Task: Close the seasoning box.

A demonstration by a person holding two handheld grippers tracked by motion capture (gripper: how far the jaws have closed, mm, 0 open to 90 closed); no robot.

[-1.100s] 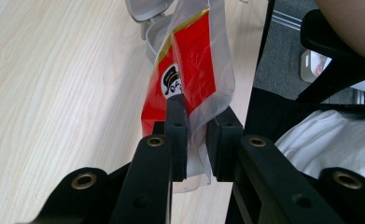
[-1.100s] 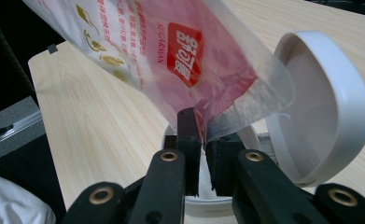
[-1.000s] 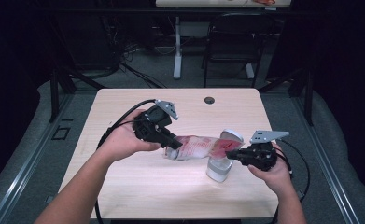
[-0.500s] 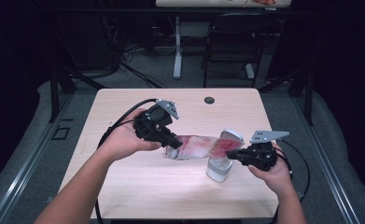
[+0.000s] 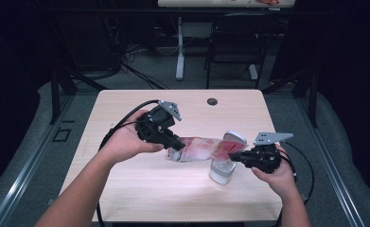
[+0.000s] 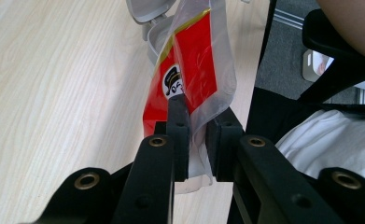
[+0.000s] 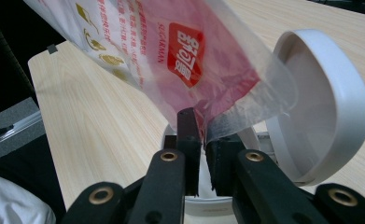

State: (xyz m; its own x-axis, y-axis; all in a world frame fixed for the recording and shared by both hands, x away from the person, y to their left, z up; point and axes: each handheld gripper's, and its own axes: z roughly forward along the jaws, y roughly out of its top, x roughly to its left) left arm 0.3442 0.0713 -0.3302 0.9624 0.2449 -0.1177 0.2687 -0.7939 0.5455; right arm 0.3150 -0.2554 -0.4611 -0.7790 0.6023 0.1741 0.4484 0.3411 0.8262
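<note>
From my seat the bag [image 5: 202,148] read as clear plastic printed red, with white lettering and small gold marks; the left gripper view showed a gold stripe along its red panel and a black-and-white badge [image 6: 173,80]; the bin [image 5: 223,171] was plain white, its lid [image 7: 328,100] white too; the table [image 5: 126,184] was pale wood with fine grain, with one dark round hole [image 5: 212,101]; I saw both grippers black, with brass-coloured rivets [image 7: 101,195].
</note>
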